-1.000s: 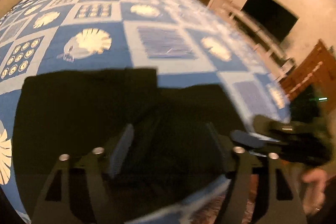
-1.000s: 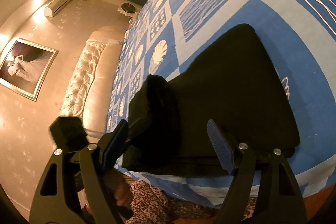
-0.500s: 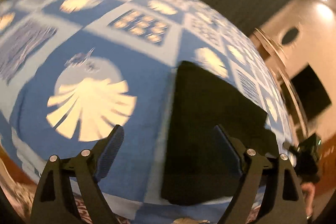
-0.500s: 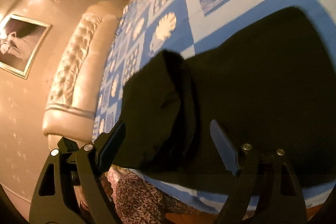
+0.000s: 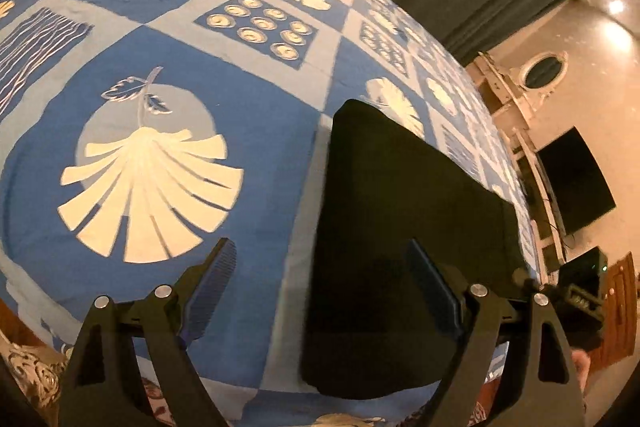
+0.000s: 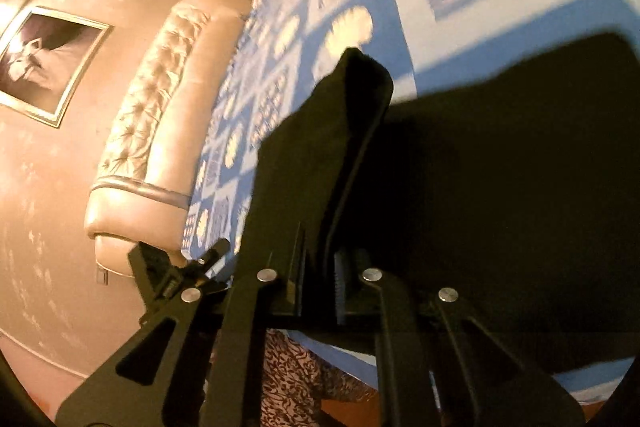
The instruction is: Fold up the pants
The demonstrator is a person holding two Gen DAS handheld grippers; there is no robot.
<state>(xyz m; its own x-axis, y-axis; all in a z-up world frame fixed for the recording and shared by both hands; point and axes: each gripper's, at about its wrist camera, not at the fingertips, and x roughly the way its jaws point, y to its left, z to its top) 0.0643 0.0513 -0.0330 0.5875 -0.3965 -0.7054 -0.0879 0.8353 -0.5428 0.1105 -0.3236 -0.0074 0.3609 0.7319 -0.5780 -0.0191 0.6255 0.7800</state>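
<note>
The black pants lie folded into a flat rectangle on the blue patterned bedspread, near its front edge. My left gripper is open and empty, hovering over the left edge of the pants. In the right wrist view my right gripper is shut on a raised fold of the black pants, which stands up from the rest of the dark cloth. The left gripper shows at the left of that view.
A padded cream headboard runs along the far end of the bed. A framed picture hangs on the wall. A white cabinet with a dark TV screen stands to the right. A patterned rug lies below the bed edge.
My right gripper has closed on a fold of the pants and lifted it. My left gripper has swung left off the pants and now faces the bedspread and the pants' left edge.
</note>
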